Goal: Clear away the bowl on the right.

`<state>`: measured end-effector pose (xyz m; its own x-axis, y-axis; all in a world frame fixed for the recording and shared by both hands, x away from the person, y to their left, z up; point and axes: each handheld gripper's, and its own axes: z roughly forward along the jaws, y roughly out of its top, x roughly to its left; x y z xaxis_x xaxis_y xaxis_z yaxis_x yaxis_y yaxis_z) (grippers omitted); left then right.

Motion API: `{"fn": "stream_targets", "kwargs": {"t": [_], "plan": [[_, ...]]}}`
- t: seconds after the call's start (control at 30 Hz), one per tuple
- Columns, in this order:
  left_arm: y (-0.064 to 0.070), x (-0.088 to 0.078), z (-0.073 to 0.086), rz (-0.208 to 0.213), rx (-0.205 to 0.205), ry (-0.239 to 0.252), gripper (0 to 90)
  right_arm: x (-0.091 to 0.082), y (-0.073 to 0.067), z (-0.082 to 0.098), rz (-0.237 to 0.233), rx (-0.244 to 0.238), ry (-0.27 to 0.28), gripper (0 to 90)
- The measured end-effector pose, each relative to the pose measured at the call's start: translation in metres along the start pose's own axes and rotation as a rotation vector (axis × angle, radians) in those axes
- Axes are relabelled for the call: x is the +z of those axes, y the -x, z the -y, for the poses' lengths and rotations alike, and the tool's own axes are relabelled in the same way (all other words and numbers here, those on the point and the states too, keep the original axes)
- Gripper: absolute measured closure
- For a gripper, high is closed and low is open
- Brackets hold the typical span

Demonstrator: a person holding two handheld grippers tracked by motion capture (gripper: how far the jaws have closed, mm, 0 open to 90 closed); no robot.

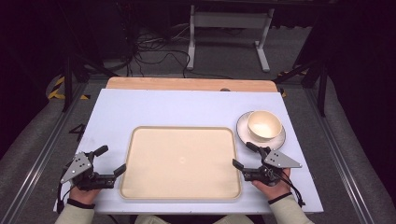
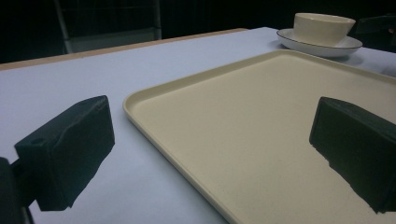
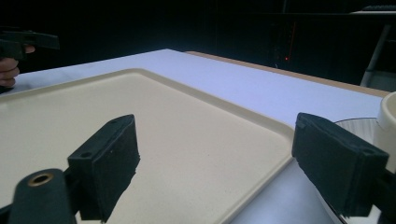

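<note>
A cream tray [image 1: 182,128] lies bare on the white table top, near the front edge. To its right stands a cream bowl [image 1: 264,125] on a dark-rimmed white saucer [image 1: 243,133]. My left gripper [image 1: 111,159] rests at the tray's front left corner, open, with nothing between its fingers; in the left gripper view [image 2: 210,140] its jaws straddle the tray's rim [image 2: 140,116]. My right gripper [image 1: 243,155] sits at the tray's right edge just in front of the saucer, also open and holding nothing. The right gripper view [image 3: 210,154] has the bowl [image 3: 387,126] close at its right.
The white sheet [image 1: 187,105] covers a wooden table whose bare far strip [image 1: 187,84] shows behind it. Beyond stand a white frame leg [image 1: 192,37] and floor cables [image 1: 154,51]. Metal rails [image 1: 42,144] run along both sides of the table.
</note>
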<state>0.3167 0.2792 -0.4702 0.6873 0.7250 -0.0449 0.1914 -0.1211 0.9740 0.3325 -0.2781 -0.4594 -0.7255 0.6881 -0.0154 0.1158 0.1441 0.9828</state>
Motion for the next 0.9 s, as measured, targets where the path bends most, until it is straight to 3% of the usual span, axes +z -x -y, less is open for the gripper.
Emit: {"fn": "stream_targets", "kwargs": {"t": [0.4,0.9], "plan": [[0.0,0.0,0.0,0.001,-0.004,0.003,0.6,0.003,0.002,-0.003,0.037,0.027,-0.022,18.2],[0.0,0.001,0.0,0.0,0.001,0.003,0.6,-0.003,0.0,-0.028,0.026,0.041,-0.022,21.6]]}}
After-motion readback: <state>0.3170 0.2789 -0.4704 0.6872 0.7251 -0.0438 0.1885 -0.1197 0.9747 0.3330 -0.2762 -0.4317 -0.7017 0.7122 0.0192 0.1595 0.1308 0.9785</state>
